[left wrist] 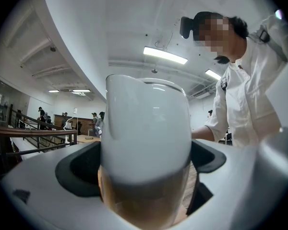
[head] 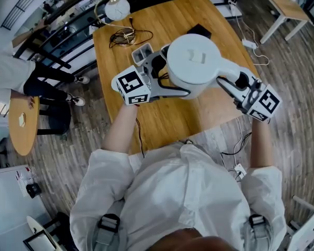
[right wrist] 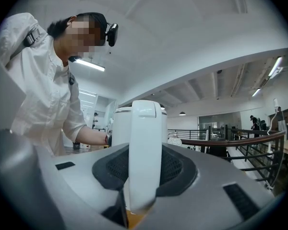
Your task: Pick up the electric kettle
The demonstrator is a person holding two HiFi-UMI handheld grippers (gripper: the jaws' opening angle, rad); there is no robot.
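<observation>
The white electric kettle (head: 193, 64) hangs above the wooden table (head: 162, 116), seen lid-up in the head view. My left gripper (head: 165, 76) is shut on the kettle's body at its spout side. In the left gripper view that white spout side (left wrist: 146, 133) fills the gap between the dark pads (left wrist: 74, 169). My right gripper (head: 233, 82) is shut on the kettle's handle (head: 227, 71). Seen from the right gripper view, the upright white handle (right wrist: 145, 147) stands pinched between the jaws, with the kettle body (right wrist: 120, 123) behind it.
On the far part of the table lie a coiled dark cable (head: 126, 36), a white round lamp (head: 116, 8) and a flat black item (head: 199, 31). A small round wooden table (head: 23, 120) and another person's legs (head: 49, 85) are at the left. Cords (head: 239, 167) trail on the floor.
</observation>
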